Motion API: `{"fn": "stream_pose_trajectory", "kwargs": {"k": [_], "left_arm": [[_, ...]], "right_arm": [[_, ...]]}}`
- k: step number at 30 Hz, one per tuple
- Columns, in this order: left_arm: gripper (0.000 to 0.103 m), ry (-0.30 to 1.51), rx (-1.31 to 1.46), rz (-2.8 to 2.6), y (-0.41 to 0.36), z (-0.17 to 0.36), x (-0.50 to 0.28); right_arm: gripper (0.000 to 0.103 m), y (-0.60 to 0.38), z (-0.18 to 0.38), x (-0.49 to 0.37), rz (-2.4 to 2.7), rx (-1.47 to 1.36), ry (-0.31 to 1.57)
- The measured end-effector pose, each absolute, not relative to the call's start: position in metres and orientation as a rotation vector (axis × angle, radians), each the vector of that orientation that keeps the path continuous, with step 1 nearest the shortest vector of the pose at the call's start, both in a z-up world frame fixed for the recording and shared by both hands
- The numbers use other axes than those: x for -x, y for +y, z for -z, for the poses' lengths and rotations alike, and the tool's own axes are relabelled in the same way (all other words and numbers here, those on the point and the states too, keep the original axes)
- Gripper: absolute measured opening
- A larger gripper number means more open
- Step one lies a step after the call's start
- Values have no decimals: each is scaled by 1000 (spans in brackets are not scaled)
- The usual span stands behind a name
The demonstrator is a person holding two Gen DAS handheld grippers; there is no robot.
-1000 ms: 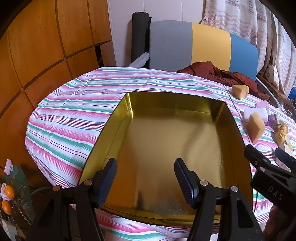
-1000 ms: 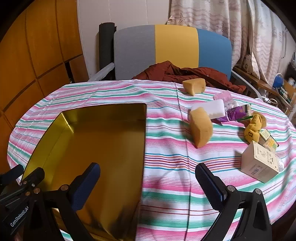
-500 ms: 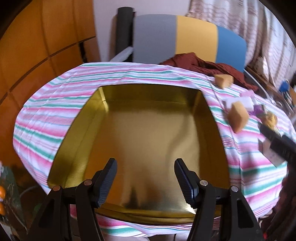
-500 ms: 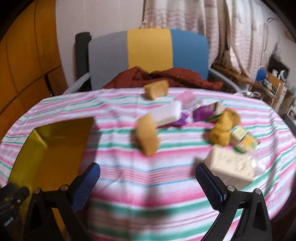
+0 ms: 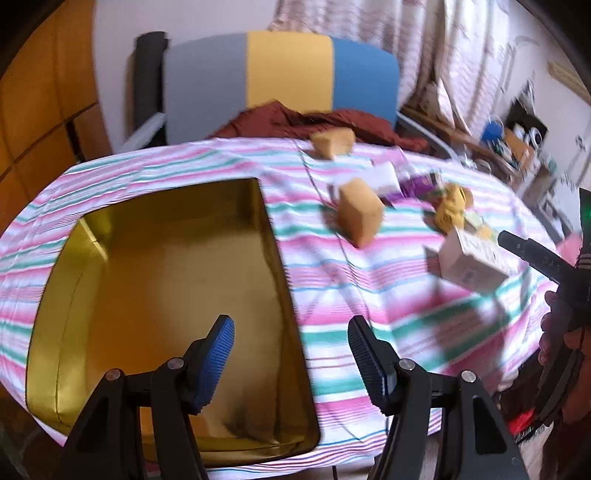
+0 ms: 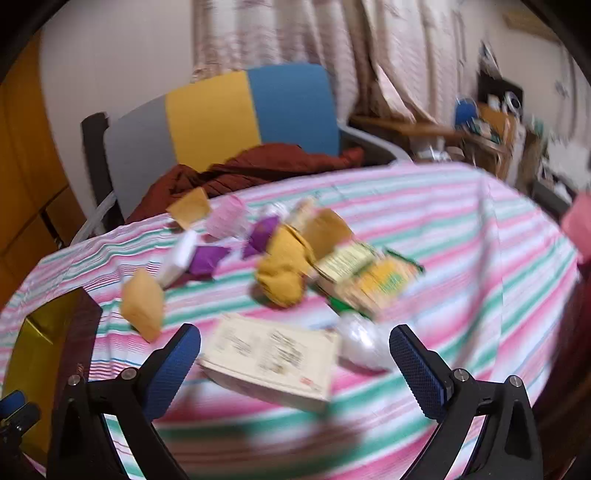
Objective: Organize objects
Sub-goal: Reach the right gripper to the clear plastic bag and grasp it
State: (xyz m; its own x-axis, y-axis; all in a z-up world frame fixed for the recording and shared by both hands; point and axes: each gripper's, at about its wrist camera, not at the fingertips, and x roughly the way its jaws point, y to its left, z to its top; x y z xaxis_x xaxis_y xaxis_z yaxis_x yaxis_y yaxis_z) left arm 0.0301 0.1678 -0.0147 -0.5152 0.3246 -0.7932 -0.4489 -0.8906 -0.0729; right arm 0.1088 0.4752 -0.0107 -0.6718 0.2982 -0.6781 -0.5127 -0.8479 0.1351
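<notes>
An empty gold tin tray (image 5: 62,266) lies on the striped tablecloth at the left; its corner shows in the right wrist view (image 6: 40,325). My left gripper (image 5: 290,354) is open and empty over the tray's right edge. My right gripper (image 6: 295,354) is open and empty, just above a cream box (image 6: 269,354), which also shows in the left wrist view (image 5: 469,262). Two tan sponges (image 5: 360,212) (image 5: 332,142), a white block (image 6: 179,258), purple packets (image 6: 208,258), a mustard cloth (image 6: 284,273), green-yellow packs (image 6: 369,273) and a white wrapped thing (image 6: 362,343) lie around.
A grey, yellow and blue chair (image 5: 280,74) with a dark red cloth (image 5: 332,122) stands behind the table. Wooden panels (image 5: 44,92) are at the left. Curtains (image 6: 295,33) and a cluttered shelf (image 6: 491,122) are at the back right. The table edge is close in front.
Both grippers have swung right. The left one moved from the tray's middle to its right edge. The right one moved from near the tray to over the cream box. Both stayed open.
</notes>
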Motion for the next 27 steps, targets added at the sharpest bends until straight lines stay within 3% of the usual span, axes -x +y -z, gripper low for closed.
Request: {"fn": "stream_pose_trajectory", "kwargs": {"k": [7,15,18,22,27], "left_arm": [[65,104,1238,-2295,184,17,-33],[65,72,1231,-2272,194,10,-30],[65,84,1213,-2250,202,11,-33],[65,-57,1266,-2139,207,17,-30],[65,-4,1301,-2153,224,23,-30]], "right_arm": [[101,469,39,-111,-2622,1006,593],[101,426,30,-115,-2897,1014,572],[101,450,23,-126,-2823,905,598],[101,509,29,-146,-2544,789,673],[100,543,47,-141,-2394,802,581]]}}
